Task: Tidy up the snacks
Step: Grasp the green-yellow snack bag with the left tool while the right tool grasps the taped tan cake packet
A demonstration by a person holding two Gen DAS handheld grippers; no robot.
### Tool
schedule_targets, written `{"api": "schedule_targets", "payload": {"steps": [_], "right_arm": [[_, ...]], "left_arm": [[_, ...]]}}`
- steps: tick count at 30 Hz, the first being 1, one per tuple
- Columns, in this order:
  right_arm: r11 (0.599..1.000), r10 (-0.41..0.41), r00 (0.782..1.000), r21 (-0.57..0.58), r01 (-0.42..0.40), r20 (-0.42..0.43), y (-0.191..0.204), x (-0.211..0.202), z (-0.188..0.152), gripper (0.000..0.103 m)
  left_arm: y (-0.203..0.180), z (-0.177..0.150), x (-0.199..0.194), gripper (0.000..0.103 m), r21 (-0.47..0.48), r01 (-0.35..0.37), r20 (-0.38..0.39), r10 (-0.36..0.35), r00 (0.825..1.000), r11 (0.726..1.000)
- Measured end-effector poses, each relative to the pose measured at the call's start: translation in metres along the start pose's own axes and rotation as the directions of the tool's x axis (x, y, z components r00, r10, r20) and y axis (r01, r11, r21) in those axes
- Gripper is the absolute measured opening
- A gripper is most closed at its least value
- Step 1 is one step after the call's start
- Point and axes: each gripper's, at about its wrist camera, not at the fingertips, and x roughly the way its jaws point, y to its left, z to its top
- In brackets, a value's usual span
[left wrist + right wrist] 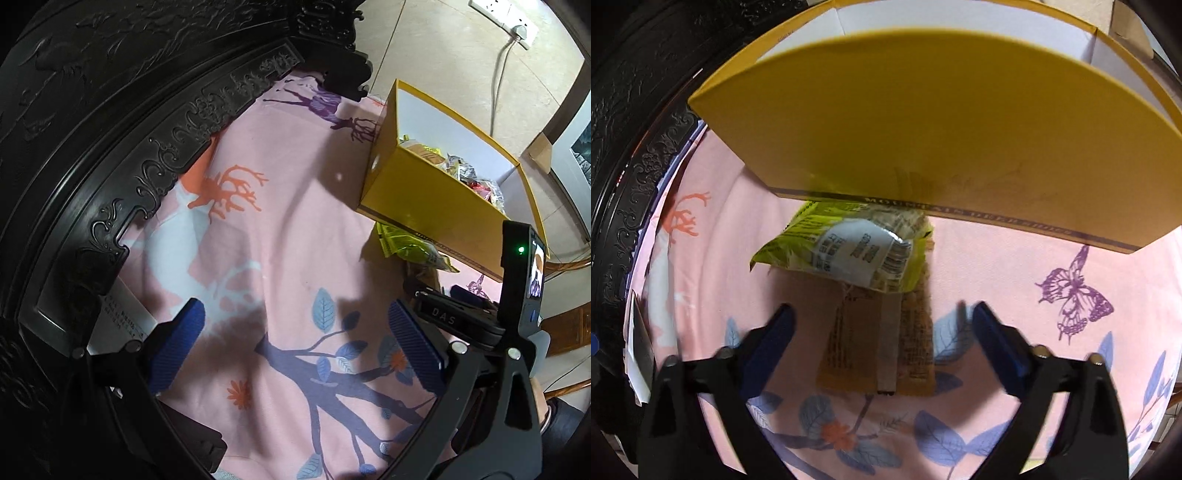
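Observation:
A yellow cardboard box (432,199) stands on the pink printed sheet (280,236) and holds several wrapped snacks (465,170). In the right wrist view the box's yellow wall (923,122) fills the top. A lime-green snack packet (849,251) lies against the box's base, overlapping a tan snack packet (882,339). The green packet also shows in the left wrist view (410,247). My right gripper (882,321) is open, its jaws on either side of the tan packet, empty. My left gripper (295,321) is open and empty above bare sheet, left of the box.
A dark carved wooden headboard (122,122) curves along the left. A white paper (125,317) lies by its edge. The right gripper's body (517,288) sits beside the box. A wall socket with cable (517,29) and wooden chair parts (569,325) are at right.

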Motion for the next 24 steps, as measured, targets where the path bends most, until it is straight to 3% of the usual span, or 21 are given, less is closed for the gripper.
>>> {"api": "schedule_targets", "payload": {"steps": [5, 9, 16, 21, 24], "right_arm": [[0.993, -0.039, 0.999, -0.114, 0.038, -0.001, 0.011, 0.004, -0.003, 0.053], [0.988, -0.022, 1.0, -0.154, 0.025, 0.019, 0.009, -0.001, -0.006, 0.037], [0.986, 0.034, 0.999, -0.162, -0.029, 0.03, -0.017, -0.035, -0.045, 0.033], [0.994, 0.053, 0.993, -0.106, -0.042, 0.108, -0.053, -0.076, -0.071, 0.033], [0.997, 0.051, 0.988, -0.06, -0.042, 0.148, -0.069, -0.093, -0.076, 0.033]], "left_arm": [[-0.004, 0.001, 0.003, 0.101, 0.015, -0.003, -0.006, 0.003, 1.0, 1.0], [-0.013, 0.002, 0.004, 0.101, 0.045, 0.001, -0.006, -0.001, 1.0, 0.999], [-0.034, 0.003, 0.014, 0.101, 0.08, 0.06, -0.049, -0.056, 0.997, 0.995], [-0.066, 0.006, 0.035, 0.101, 0.086, 0.149, -0.106, -0.14, 0.984, 0.985], [-0.088, 0.008, 0.053, 0.101, 0.12, 0.156, -0.114, -0.143, 0.983, 0.98]]}}
